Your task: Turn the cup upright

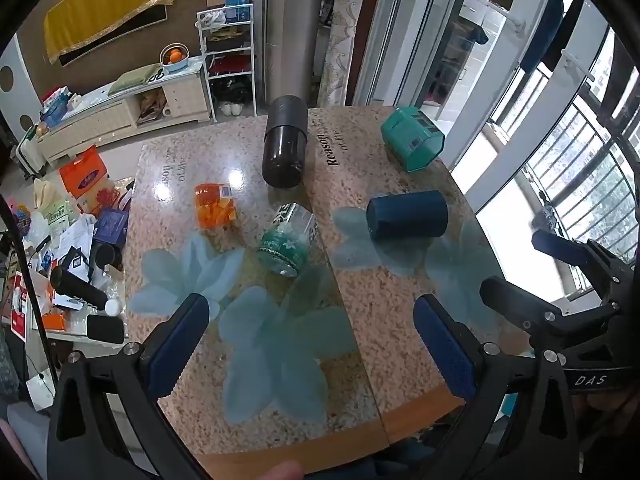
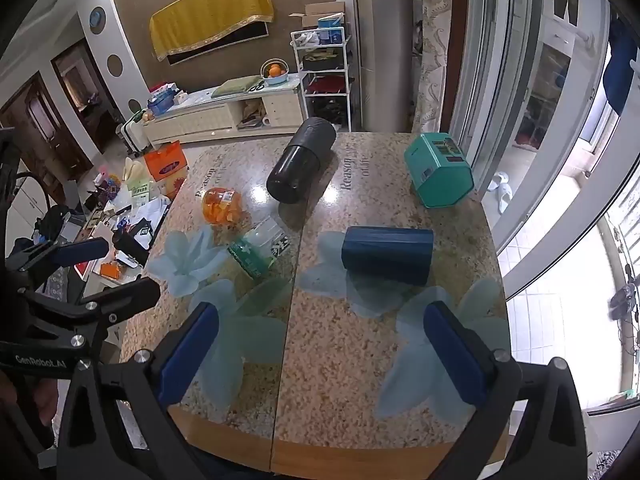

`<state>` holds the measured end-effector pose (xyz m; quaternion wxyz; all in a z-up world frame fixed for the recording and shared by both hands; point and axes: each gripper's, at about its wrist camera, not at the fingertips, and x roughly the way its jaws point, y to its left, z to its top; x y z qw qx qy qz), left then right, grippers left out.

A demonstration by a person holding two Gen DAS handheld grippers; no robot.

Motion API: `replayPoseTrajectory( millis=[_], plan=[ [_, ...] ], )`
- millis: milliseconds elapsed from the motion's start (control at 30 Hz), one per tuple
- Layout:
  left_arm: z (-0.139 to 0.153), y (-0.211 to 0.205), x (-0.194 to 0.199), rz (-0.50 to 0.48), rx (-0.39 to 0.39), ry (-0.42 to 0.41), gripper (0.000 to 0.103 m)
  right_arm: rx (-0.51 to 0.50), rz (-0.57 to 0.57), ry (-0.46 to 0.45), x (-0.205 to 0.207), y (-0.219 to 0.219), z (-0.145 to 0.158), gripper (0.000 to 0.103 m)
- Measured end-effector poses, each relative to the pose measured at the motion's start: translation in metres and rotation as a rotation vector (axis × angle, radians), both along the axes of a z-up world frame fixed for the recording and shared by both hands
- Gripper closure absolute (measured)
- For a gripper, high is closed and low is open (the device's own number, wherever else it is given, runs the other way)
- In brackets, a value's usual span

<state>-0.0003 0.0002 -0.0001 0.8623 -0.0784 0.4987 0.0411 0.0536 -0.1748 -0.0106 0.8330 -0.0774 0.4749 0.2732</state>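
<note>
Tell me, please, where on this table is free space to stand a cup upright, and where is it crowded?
The near part of the table is bare, between the open right gripper and the dark blue cup; likewise before the open left gripper. The middle is crowded: glass cup, orange cup, black cup, teal box.

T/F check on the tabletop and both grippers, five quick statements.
1. The dark blue cup lies on its side. True.
2. The right gripper is shut on a cup. False: open, holding nothing.
3. The black bottle stands upright. False: it lies on its side.
4. The teal box sits at the table's far right. True.
5. The left gripper touches the orange container. False: open, well short of it.
</note>
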Motion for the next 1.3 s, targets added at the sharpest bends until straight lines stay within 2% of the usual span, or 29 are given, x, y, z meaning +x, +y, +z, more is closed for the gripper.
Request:
replayPoseTrajectory(
  millis=[567, 1300],
  plan=[
    [0.000, -0.007, 0.002, 0.005, 0.001, 0.014, 0.000, 0.007, 0.003, -0.001, 0.000, 0.000, 0.000, 0.000],
    [-0.003, 0.003, -0.004, 0.003, -0.012, 0.019, 0.000, 0.006, 0.001, 0.003, -0.001, 0.002, -0.001, 0.000]
  ],
)
